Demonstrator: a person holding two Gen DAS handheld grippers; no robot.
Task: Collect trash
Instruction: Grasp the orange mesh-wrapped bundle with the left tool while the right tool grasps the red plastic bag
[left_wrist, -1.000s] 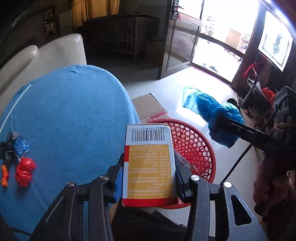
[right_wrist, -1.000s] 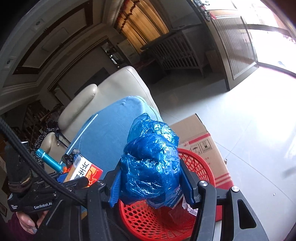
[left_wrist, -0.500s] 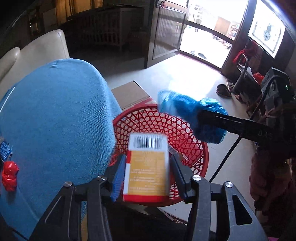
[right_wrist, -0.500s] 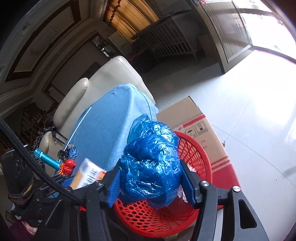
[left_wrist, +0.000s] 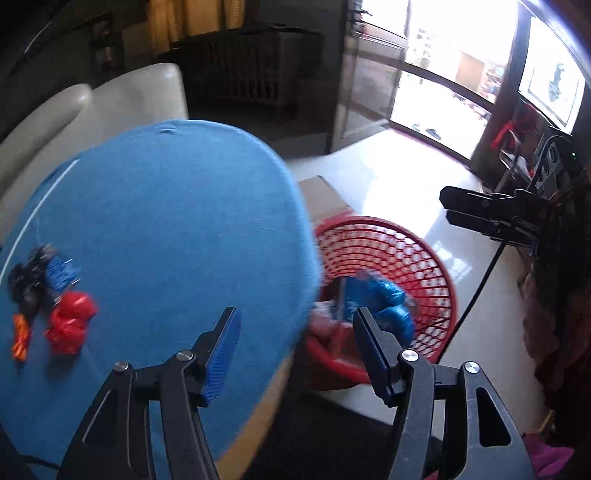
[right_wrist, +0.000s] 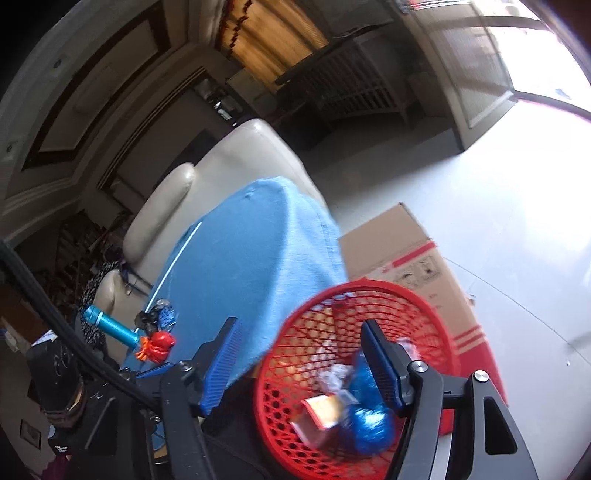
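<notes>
With nothing between its blue pads, the left tool (left_wrist: 295, 354) hangs open over the rim of the blue-covered worktop (left_wrist: 159, 229), its jaws having just been opening, and in the left wrist view the relation that matters is plain: the red basket (left_wrist: 436, 258) sits on the floor just beyond and below the worktop's right edge, while the remaining small things lie well to the tool's left, on the cloth. Those are a red toy figure (left_wrist: 70, 325), a dark and blue toy cluster (left_wrist: 40, 273) just behind it and a small orange piece (left_wrist: 20, 339) beside it; whether any of them counts as trash is a judgement, and they look more like toys. Inside the basket a crumpled blue plastic bag (left_wrist: 384, 302) rests against the near wall, blurred. The right tool (left_wrist: 480, 218) shows at the far right, above the floor beyond the basket. In the right wrist view the right tool (right_wrist: 301, 363) also stands open and empty, its jaws having just been opening, pointing down across the basket's mouth (right_wrist: 369, 291). Below it the blue bag (right_wrist: 369, 424) lies in the basket touching a yellow and red carton (right_wrist: 321, 413), which lies tilted on its side. The toys (right_wrist: 159, 339) and a teal tube (right_wrist: 110, 326) lie far to the left on the worktop, so the left tool seems the nearer one for anything there. A cardboard box (right_wrist: 406, 251) stands behind the basket.
</notes>
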